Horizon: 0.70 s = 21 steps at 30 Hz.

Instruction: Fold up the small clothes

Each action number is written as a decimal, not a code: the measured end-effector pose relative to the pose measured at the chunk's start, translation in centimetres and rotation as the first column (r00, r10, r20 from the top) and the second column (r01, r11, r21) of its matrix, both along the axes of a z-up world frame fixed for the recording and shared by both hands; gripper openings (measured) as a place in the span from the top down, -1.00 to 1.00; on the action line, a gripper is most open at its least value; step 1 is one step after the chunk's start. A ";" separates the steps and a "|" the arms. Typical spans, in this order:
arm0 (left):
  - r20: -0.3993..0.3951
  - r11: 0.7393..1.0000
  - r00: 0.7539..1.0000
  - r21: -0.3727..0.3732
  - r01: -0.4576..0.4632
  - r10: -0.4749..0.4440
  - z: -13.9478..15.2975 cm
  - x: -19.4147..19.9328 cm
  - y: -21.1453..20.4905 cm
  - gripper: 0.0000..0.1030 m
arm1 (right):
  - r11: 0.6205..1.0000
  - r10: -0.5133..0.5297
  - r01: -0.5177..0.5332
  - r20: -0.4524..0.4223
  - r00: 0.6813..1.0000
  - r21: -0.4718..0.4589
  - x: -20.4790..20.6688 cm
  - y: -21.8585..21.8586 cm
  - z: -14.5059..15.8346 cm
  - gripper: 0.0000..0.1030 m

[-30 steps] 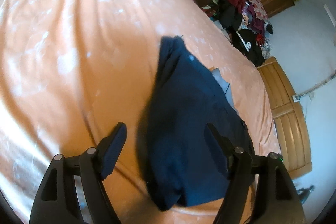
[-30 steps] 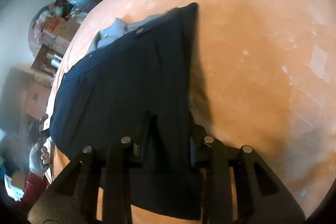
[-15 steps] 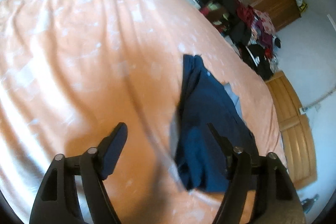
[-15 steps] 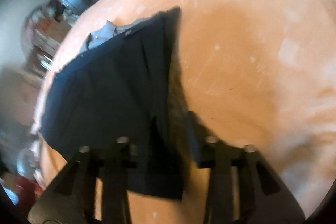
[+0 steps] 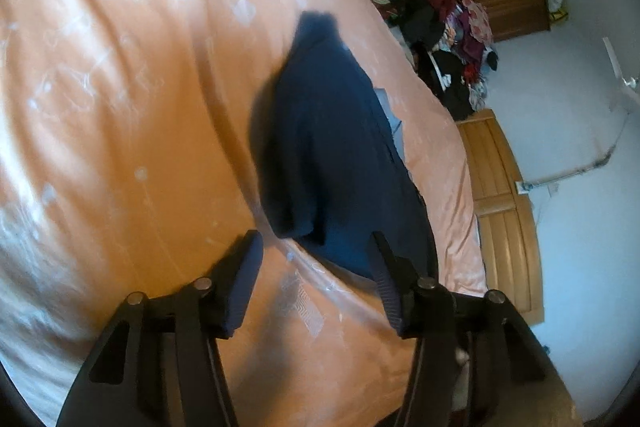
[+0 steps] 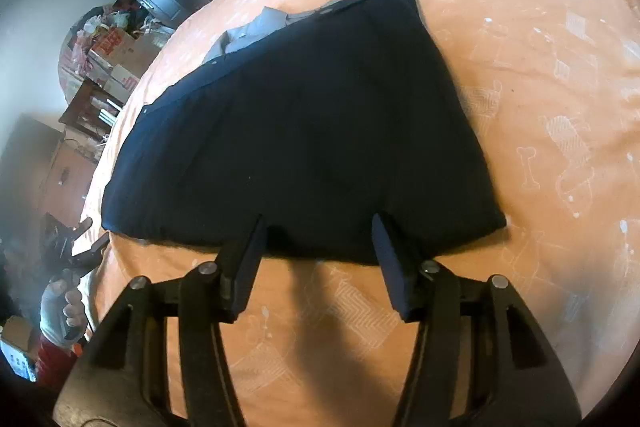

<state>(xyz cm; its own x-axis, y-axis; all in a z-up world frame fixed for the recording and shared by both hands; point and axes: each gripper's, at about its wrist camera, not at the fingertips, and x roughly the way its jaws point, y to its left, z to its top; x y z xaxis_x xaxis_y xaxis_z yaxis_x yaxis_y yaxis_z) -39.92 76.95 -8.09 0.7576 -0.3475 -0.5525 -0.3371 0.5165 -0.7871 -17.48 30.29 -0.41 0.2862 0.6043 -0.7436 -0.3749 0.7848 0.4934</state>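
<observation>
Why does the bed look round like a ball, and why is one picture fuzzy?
Both wrist views use a fisheye lens, which bends the bed into a dome. The left wrist view is smeared by motion blur, so the dark shorts look soft; the right wrist view is sharper, with a gripper shadow on the sheet.

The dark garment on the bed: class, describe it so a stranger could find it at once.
Start from the wide orange bedspread. The navy folded garment lies flat on it, just beyond the open right tongs. Unlike the pale grey cloth poking from under its far edge, it is dark.
</observation>
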 end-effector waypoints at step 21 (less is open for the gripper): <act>0.052 1.000 0.999 -0.030 0.003 -0.001 2.0 -2.5 4.4 0.61 | 0.999 0.000 -0.003 0.051 0.999 0.053 -0.7 -0.4 -1.6 -0.18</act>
<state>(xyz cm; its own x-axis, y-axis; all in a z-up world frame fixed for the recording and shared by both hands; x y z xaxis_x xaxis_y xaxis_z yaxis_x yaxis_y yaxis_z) -42.40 81.38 -6.12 0.7845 -0.3650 -0.5013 -0.2942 0.4926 -0.8190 -18.18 29.92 -1.98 0.3216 0.6426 -0.6955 -0.4016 0.7577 0.5144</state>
